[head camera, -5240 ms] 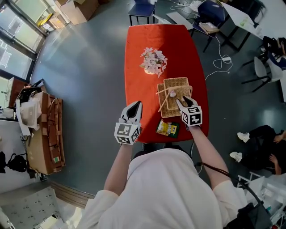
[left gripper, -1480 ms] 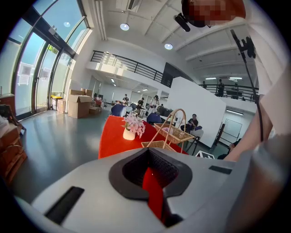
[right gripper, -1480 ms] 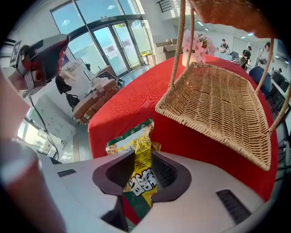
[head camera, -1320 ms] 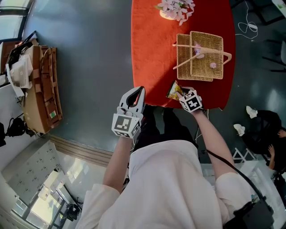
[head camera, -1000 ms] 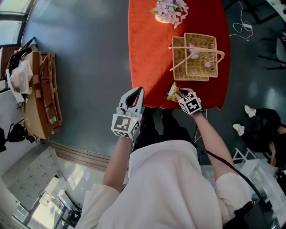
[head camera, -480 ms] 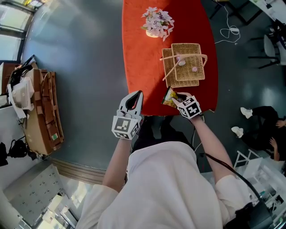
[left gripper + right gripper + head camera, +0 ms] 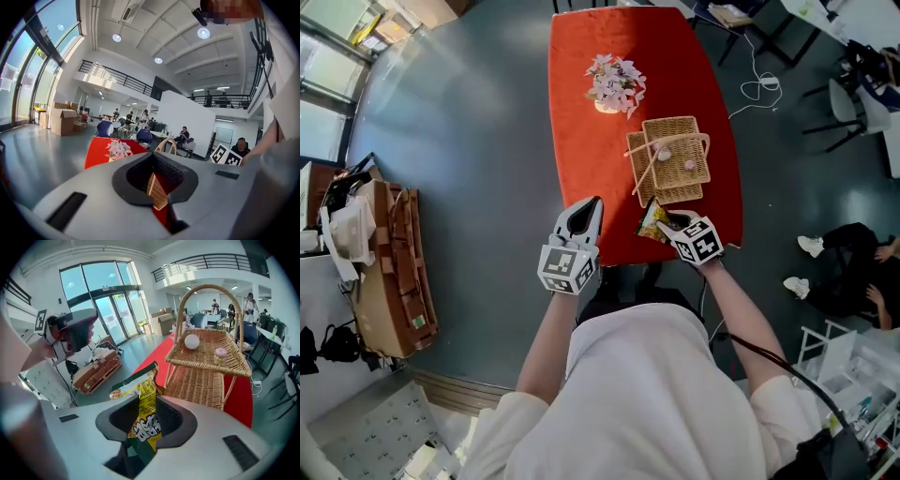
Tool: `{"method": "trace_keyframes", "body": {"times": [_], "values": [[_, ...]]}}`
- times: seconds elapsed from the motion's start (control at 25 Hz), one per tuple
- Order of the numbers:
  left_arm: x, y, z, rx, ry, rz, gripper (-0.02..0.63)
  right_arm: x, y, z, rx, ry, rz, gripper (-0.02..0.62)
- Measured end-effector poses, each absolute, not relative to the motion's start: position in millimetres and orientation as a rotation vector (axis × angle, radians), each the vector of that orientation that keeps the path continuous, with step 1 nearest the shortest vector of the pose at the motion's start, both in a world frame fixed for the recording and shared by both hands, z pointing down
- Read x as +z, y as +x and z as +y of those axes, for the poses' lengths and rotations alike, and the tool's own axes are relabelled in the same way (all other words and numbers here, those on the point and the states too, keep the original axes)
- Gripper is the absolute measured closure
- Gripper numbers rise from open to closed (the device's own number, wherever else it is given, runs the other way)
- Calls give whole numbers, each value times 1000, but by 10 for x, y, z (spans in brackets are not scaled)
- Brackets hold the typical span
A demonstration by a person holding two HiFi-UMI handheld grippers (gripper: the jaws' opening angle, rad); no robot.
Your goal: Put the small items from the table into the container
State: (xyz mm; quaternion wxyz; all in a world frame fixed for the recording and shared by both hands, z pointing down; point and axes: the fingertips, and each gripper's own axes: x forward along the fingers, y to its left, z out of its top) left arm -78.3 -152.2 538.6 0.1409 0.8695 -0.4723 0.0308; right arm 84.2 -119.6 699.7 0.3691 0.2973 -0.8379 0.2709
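A wicker basket [image 7: 667, 159] with a hoop handle stands on the red table [image 7: 581, 159]; a white ball [image 7: 191, 341] and a small pink item [image 7: 220, 352] lie in it. My right gripper [image 7: 667, 218] is shut on a yellow-green snack packet [image 7: 651, 223], held above the table's near edge just in front of the basket [image 7: 206, 371]. In the right gripper view the packet [image 7: 140, 394] stands upright between the jaws. My left gripper [image 7: 593, 202] hovers at the table's near left edge, shut and holding nothing; the basket shows beyond its jaws [image 7: 153, 157].
A pot of pink-white flowers [image 7: 613, 82] stands behind the basket near the table's middle. Stacked brown crates [image 7: 389, 272] lie on the grey floor far left. Chairs and seated people [image 7: 853, 291] are off to the right.
Both grippers have risen. The snack packet, gripped at the table's front edge before, now hangs lifted in the right gripper, nearer the basket. The left gripper stays shut and empty.
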Motion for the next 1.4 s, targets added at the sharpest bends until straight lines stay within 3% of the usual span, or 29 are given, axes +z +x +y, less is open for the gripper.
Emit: {"method": "trace_keyframes", "body": {"times": [0.76,1.4], "values": [[4899,-469,-1891,31,2637,-1335,600,6132,1383,-2083,644,1015,-2202,472],[4760,-494,-2187,37,2646,-1376,599,6028,1484,-2602,630,1097,-2192,472]]}}
